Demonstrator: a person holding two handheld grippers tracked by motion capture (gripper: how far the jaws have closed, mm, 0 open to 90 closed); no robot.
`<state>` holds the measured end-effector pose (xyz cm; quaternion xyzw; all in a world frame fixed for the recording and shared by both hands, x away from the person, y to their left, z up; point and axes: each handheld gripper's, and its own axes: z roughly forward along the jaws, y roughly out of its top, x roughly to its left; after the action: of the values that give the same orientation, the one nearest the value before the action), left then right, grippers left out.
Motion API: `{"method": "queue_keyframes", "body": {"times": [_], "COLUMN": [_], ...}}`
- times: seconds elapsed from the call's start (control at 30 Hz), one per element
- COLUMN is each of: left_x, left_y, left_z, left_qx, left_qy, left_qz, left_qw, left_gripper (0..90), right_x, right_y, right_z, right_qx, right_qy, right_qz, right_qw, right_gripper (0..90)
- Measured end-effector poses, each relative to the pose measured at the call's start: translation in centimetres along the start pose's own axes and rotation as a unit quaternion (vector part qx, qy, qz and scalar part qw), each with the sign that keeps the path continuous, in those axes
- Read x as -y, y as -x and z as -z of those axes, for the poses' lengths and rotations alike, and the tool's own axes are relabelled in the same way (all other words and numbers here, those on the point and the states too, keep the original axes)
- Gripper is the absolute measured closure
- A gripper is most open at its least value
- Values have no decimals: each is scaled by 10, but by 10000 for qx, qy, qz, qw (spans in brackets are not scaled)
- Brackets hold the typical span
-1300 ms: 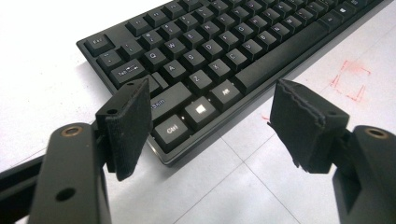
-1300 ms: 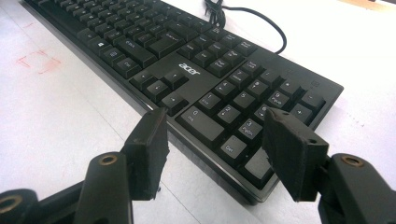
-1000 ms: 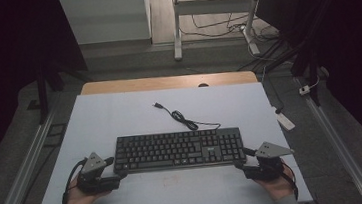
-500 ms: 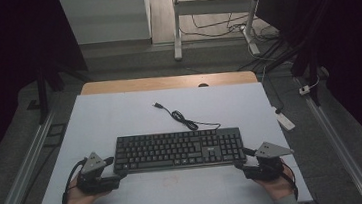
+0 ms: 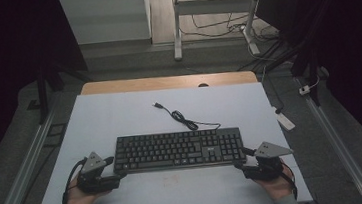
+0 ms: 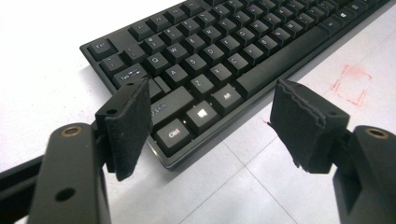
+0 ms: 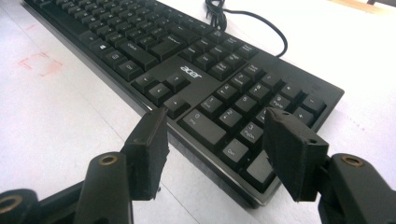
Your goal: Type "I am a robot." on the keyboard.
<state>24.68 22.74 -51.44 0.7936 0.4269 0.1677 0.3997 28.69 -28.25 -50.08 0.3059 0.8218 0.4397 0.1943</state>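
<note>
A black keyboard (image 5: pixel 178 150) lies flat across the near middle of the white table (image 5: pixel 120 118). Its black cable (image 5: pixel 180 117) curls away toward the far side and also runs behind the keyboard (image 7: pixel 219 84) as the cable (image 7: pixel 252 18). My left gripper (image 5: pixel 117 175) stands open at the keyboard's near left corner. In the left gripper view that gripper (image 6: pixel 210 107) straddles the corner by the Ctrl key of the keyboard (image 6: pixel 224 51), one pad over the left edge and one over the table. My right gripper (image 5: pixel 241 168) (image 7: pixel 217 126) stands open around the near right corner by the number pad.
A faint red square mark (image 5: pixel 169 180) (image 6: pixel 350 84) (image 7: pixel 39 63) sits on the table just in front of the keyboard. A wooden strip (image 5: pixel 167 82) borders the far edge. A small white object (image 5: pixel 285 120) lies off the table's right side. Metal rails flank both sides.
</note>
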Motion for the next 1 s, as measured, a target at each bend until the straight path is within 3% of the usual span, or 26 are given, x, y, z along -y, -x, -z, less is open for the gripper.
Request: {"method": "queue_keyframes", "body": {"times": [0.4, 0.67, 0.93, 1.0], "left_x": [-8, -11, -12, -12], "left_y": [-5, -7, -6, -5], "left_z": [0, 1, -1, -2], "left_qx": [26, 150, 277, 298], "left_qy": [117, 174, 132, 128], "left_qz": [369, 439, 374, 361], "left_qw": [9992, 9988, 9988, 9988], "left_gripper": [321, 354, 380, 390], "right_x": [-10, -19, -31, -35], "right_y": [-5, -14, -21, -23], "right_z": [-8, -17, -27, -29], "right_qx": [-141, -260, -430, -478], "right_qy": [174, 209, 229, 232], "right_qz": [-92, -55, -34, 4], "right_qw": [9997, 9994, 9988, 9986], "right_gripper": [426, 481, 634, 758]}}
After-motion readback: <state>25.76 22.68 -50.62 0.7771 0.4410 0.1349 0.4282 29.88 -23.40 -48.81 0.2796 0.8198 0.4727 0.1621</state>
